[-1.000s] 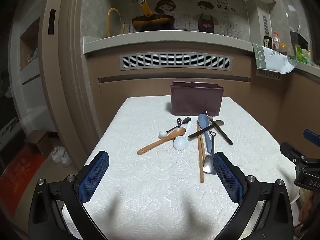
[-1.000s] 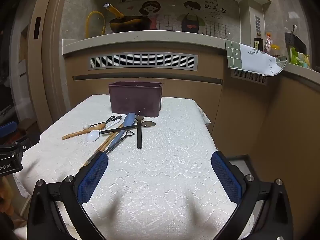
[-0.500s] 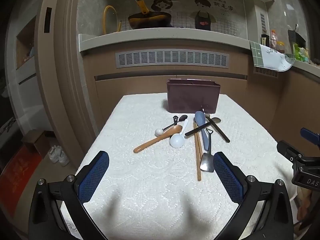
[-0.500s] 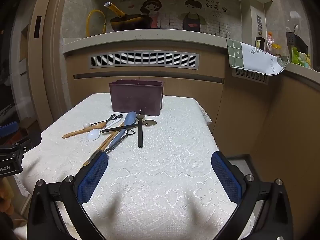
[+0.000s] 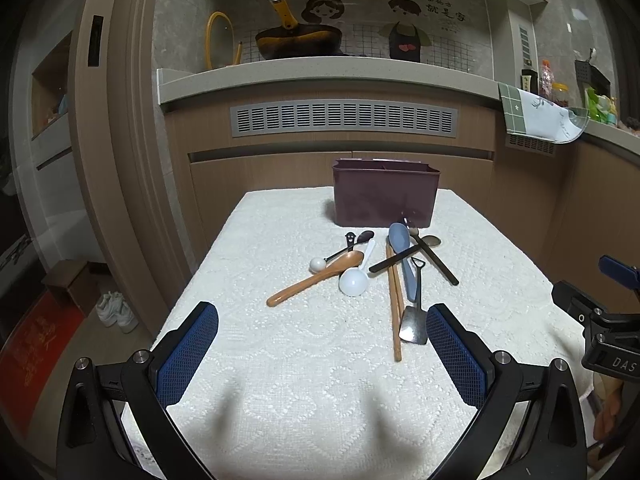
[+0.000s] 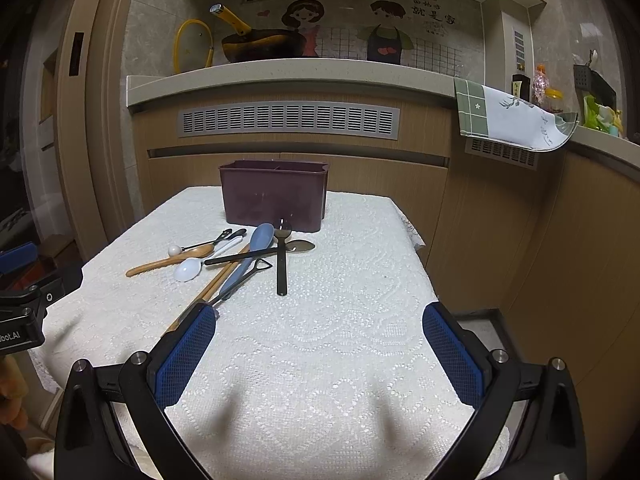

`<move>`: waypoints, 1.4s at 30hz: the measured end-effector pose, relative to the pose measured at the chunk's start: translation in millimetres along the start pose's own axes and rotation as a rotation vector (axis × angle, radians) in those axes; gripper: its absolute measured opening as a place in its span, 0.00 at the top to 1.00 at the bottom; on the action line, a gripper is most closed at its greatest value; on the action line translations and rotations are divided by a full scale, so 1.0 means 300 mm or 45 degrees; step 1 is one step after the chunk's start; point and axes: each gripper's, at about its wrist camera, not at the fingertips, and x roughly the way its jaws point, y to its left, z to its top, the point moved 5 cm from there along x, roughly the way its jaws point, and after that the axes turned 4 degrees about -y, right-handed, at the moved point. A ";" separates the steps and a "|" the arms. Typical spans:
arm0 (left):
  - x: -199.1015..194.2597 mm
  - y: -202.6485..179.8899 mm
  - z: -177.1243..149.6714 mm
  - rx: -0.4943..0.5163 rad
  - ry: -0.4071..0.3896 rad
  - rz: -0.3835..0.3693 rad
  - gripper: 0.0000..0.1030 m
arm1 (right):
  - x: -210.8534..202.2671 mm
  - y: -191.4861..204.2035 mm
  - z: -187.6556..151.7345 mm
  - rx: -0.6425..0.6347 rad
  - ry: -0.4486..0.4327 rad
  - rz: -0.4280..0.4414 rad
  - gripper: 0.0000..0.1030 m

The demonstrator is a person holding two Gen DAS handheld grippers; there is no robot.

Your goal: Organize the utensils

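A dark purple utensil holder [image 5: 385, 195] stands at the far side of the table; it also shows in the right wrist view [image 6: 274, 196]. In front of it lies a heap of utensils: a wooden spoon [image 5: 316, 278], a white spoon [image 5: 356, 276], a blue spoon [image 5: 402, 252], wooden chopsticks [image 5: 394, 300], a small metal spatula [image 5: 414, 320] and black-handled spoons [image 6: 281, 264]. My left gripper [image 5: 322, 352] is open and empty above the near table. My right gripper [image 6: 320, 350] is open and empty, right of the heap.
The table has a white lace cloth [image 5: 304, 364]. Behind it stands a brown counter with a vent grille [image 5: 344, 118]. A green-and-white towel [image 6: 508, 116] hangs from the counter at the right. The floor drops off at the table's left and right edges.
Both grippers have tilted or risen slightly, so the table and utensils sit a little lower and nearer in view. Nothing on the table has moved.
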 end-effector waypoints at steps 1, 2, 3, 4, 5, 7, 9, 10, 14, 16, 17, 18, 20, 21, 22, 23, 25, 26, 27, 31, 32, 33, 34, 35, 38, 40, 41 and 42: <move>0.002 -0.001 0.001 0.000 0.001 0.001 0.00 | 0.000 -0.001 0.000 0.000 0.001 0.001 0.00; 0.000 -0.001 0.001 0.001 0.001 0.001 0.00 | 0.000 0.000 0.000 0.001 0.001 0.001 0.00; -0.001 0.000 0.001 0.001 0.001 0.001 0.00 | -0.001 0.000 0.000 0.000 0.002 0.000 0.00; -0.002 0.000 0.000 0.001 0.002 0.000 0.00 | 0.000 -0.001 0.000 0.000 0.000 0.001 0.00; 0.000 -0.002 0.001 0.001 0.002 0.001 0.00 | 0.000 -0.001 0.000 -0.001 0.001 0.003 0.00; -0.001 -0.003 0.000 0.000 0.003 0.001 0.00 | 0.000 -0.001 0.000 -0.001 0.001 0.000 0.00; 0.002 -0.004 0.000 0.002 0.008 -0.002 0.00 | 0.000 -0.001 -0.001 0.001 0.003 0.001 0.00; 0.001 -0.005 -0.001 0.003 0.010 -0.003 0.00 | 0.000 0.000 -0.002 0.000 0.004 0.000 0.00; 0.002 -0.004 -0.001 0.004 0.012 -0.005 0.00 | -0.003 0.000 -0.003 0.000 0.005 -0.001 0.00; 0.002 -0.002 -0.002 0.004 0.014 -0.006 0.00 | -0.003 0.000 -0.003 -0.001 0.006 -0.001 0.00; 0.001 -0.002 -0.003 0.004 0.015 -0.006 0.00 | -0.003 -0.001 -0.003 0.000 0.006 -0.001 0.00; 0.002 -0.003 -0.003 0.004 0.013 -0.006 0.00 | -0.003 0.000 -0.003 0.001 0.005 -0.001 0.00; -0.001 -0.003 -0.004 0.004 0.013 -0.007 0.00 | -0.003 -0.001 -0.003 0.000 0.005 -0.001 0.00; -0.002 -0.004 -0.005 0.005 0.013 -0.008 0.00 | -0.004 -0.001 -0.003 0.000 0.005 -0.002 0.00; -0.003 -0.005 -0.006 0.005 0.013 -0.009 0.00 | -0.003 -0.001 -0.002 0.000 0.006 -0.002 0.00; -0.005 -0.005 -0.007 0.005 0.013 -0.010 0.00 | -0.004 -0.001 -0.002 0.000 0.006 -0.002 0.00; -0.007 -0.006 -0.010 0.006 0.015 -0.011 0.00 | -0.006 -0.002 -0.002 0.000 0.006 -0.001 0.00; -0.008 -0.006 -0.012 0.006 0.016 -0.012 0.00 | -0.004 -0.002 -0.002 -0.001 0.005 -0.002 0.00; 0.004 -0.007 -0.006 0.009 0.018 -0.012 0.00 | -0.005 -0.002 -0.001 -0.001 0.005 -0.002 0.00; 0.003 -0.007 -0.009 0.010 0.018 -0.013 0.00 | -0.006 -0.004 -0.002 0.000 0.007 -0.001 0.00; 0.003 -0.008 -0.010 0.010 0.018 -0.013 0.00 | -0.004 -0.003 -0.001 -0.001 0.006 -0.003 0.00; 0.002 -0.008 -0.012 0.010 0.019 -0.014 0.00 | -0.005 -0.003 -0.001 -0.001 0.006 -0.003 0.00; 0.001 -0.008 -0.014 0.010 0.019 -0.014 0.00 | -0.004 -0.003 -0.001 -0.001 0.006 -0.001 0.00; 0.000 -0.008 -0.016 0.010 0.019 -0.015 0.00 | -0.004 -0.003 -0.002 -0.001 0.007 -0.002 0.00; 0.004 -0.008 -0.008 0.008 0.018 -0.011 0.00 | -0.005 -0.003 -0.001 -0.002 0.006 -0.003 0.00; 0.004 -0.008 -0.007 0.009 0.018 -0.010 0.00 | -0.004 -0.004 -0.001 -0.001 0.007 -0.002 0.00; 0.004 -0.008 -0.006 0.008 0.019 -0.010 0.00 | -0.005 -0.004 -0.001 -0.001 0.007 -0.001 0.00; 0.004 -0.008 -0.008 0.008 0.020 -0.011 0.00 | -0.006 -0.004 -0.001 -0.001 0.006 -0.002 0.00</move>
